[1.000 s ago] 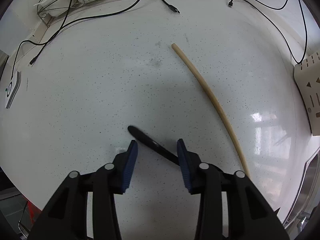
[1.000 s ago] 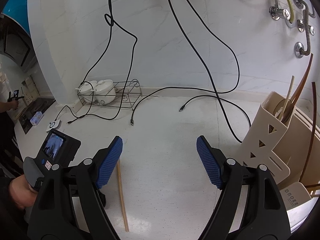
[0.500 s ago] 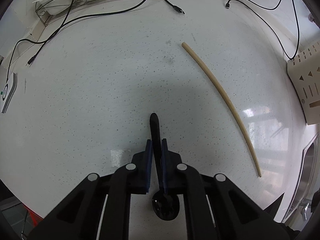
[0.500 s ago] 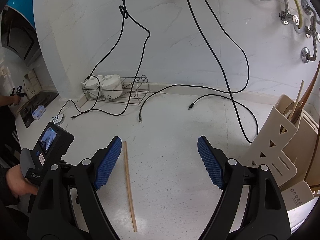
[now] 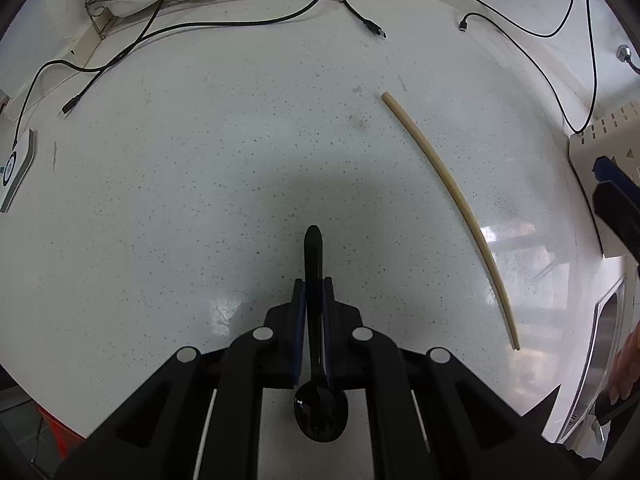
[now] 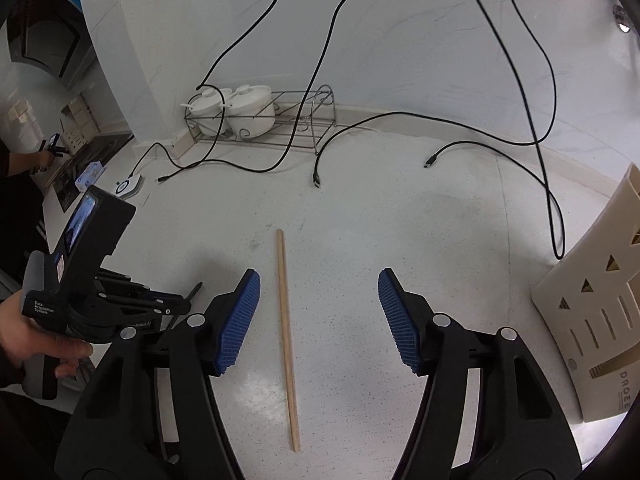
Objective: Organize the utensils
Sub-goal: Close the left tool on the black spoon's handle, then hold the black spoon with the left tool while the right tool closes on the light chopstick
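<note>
On the counter [image 6: 420, 220] it's early days: my left gripper [image 5: 314, 308] is clenched on the black spoon [image 5: 318, 400], not yet at the beige utensil holder [image 6: 592, 320] off to the right. My right gripper [image 6: 318, 316] is closing over the wooden chopstick [image 6: 286, 332], pads not touching it yet. Both still need racking.

Black spoon [image 5: 313, 280] in left gripper [image 5: 313, 292] jaws — chopstick [image 5: 452, 216] nearby
</note>
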Demonstrator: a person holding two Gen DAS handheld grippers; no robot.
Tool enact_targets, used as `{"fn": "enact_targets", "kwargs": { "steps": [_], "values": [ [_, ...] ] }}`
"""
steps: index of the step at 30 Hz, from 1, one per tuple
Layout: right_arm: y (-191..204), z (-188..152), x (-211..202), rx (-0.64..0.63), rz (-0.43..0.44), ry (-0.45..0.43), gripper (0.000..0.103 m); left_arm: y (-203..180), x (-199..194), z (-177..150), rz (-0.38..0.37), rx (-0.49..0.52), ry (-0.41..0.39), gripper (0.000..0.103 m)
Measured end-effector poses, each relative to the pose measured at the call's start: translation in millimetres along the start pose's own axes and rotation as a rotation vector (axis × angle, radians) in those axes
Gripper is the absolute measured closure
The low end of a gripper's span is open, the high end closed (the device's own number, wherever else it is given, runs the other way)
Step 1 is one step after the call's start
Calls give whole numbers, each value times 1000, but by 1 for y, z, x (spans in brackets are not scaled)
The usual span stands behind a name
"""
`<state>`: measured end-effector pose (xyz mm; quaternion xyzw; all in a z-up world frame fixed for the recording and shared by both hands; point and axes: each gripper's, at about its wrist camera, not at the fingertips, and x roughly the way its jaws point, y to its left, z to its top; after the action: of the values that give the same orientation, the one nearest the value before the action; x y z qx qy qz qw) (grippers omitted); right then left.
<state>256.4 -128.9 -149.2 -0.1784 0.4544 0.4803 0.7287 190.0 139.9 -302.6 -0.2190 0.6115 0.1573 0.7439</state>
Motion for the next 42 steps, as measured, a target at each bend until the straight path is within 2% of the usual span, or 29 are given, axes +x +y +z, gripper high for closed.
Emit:
{"fn": "enact_targets", "kwargs": {
  "steps": [4, 6, 9, 12, 14, 29, 35, 40, 42],
  "values": [
    [12, 0, 26, -46, 18, 84, 56, 7, -10, 1, -10, -12, -6, 95],
    [18, -1, 38, -72, 26, 124, 64, -2, -9, 4, -15, -19, -6, 95],
    [26, -3, 53, -101, 39, 171, 66, 12, -17, 3, -22, -26, -9, 95],
    [31, -5, 68, -117, 46, 214, 73, 10, -17, -5, -26, -33, -13, 95],
    [33, -8, 77, -123, 43, 238, 74, 10, -17, -6, -27, -37, -14, 95],
    [46, -10, 101, -176, 16, 300, 76, 2, -11, -10, -39, -52, -17, 95],
    [47, -15, 114, -166, -12, 360, 81, 3, -10, -16, -49, -69, -14, 95],
    [55, -22, 115, -227, -40, 376, 83, 2, -10, -21, -52, -81, -28, 95],
    [56, -22, 116, -234, -39, 387, 92, 2, -10, -23, -55, -86, -35, 95]
  ]
}}
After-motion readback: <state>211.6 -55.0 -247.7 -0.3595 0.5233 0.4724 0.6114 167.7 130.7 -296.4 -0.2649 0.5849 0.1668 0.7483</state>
